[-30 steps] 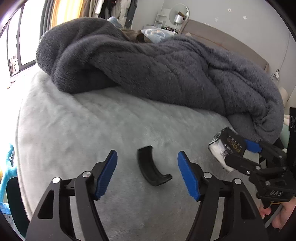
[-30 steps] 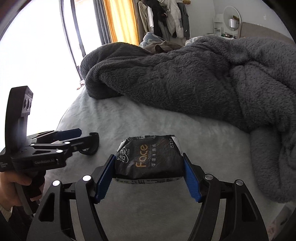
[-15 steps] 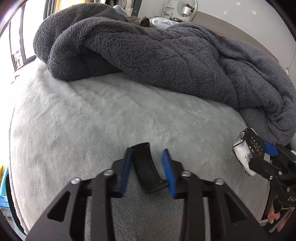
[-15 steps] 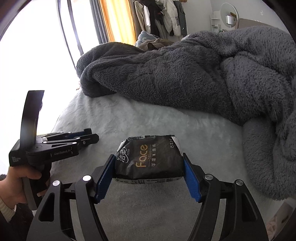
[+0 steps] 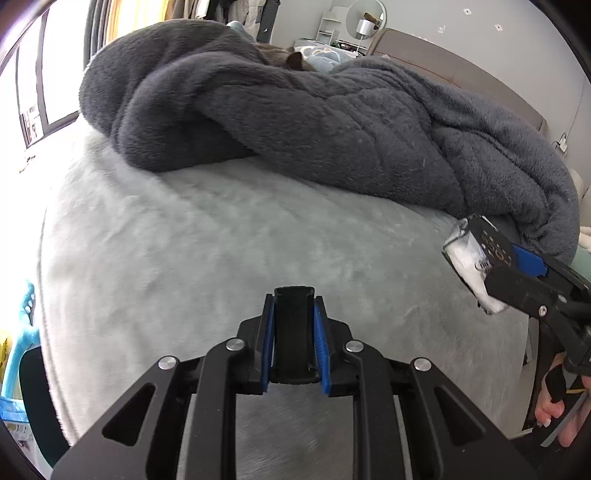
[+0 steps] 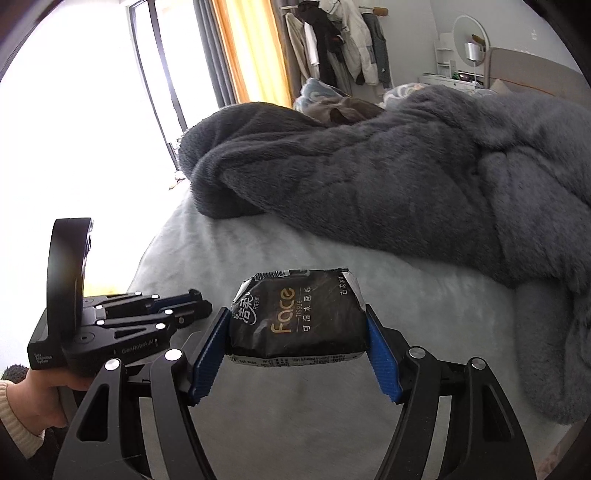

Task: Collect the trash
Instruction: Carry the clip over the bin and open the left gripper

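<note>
Fingers of the left gripper point(image 5: 293, 332) clamp a black clip point(image 5: 294, 325); the right gripper point(image 6: 295, 339) clamps a tissue pack point(image 6: 297, 321) above the bed's point(image 5: 184, 258) bare near edge.

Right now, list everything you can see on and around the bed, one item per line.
curved plastic piece: one, black, clamped in the left gripper
tissue pack: one, black with gold lettering, clamped in the right gripper
blanket: one, dark grey, heaped across the far side of the bed
bed cover: one, pale grey-green, fluffy, bare in front of the blanket
clothes: several, hanging by the window
round mirror: one, white frame, far corner
left gripper: black, blue pads, shut
right gripper: black, blue pads, shut
</note>
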### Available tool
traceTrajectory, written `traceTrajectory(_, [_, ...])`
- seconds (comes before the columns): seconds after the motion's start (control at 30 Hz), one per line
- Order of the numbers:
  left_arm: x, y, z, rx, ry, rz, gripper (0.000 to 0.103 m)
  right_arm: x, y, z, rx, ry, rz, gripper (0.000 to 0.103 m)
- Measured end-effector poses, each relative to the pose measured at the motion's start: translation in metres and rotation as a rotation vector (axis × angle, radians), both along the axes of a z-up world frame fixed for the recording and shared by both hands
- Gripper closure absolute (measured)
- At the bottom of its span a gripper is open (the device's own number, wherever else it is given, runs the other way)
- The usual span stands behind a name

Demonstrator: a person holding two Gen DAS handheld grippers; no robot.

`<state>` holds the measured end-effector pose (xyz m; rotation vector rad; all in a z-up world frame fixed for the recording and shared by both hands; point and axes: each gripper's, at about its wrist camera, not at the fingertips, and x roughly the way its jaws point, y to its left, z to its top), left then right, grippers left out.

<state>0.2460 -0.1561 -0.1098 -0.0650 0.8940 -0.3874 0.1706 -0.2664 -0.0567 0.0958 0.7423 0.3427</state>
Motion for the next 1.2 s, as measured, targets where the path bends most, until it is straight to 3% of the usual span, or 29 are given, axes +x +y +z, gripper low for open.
traceTrajectory(0.67, [-0.013,0.097,0.029,-0.009,-0.047,0.125,0.081,0.019,0.114,0.012,-0.012,-0.022,0.132,0.033])
traceTrajectory(1.2, [-0.028,0.183,0.012,0.051,-0.004,0.237,0.081,0.025,0.2,0.018,0.017,-0.038,0.226,0.032])
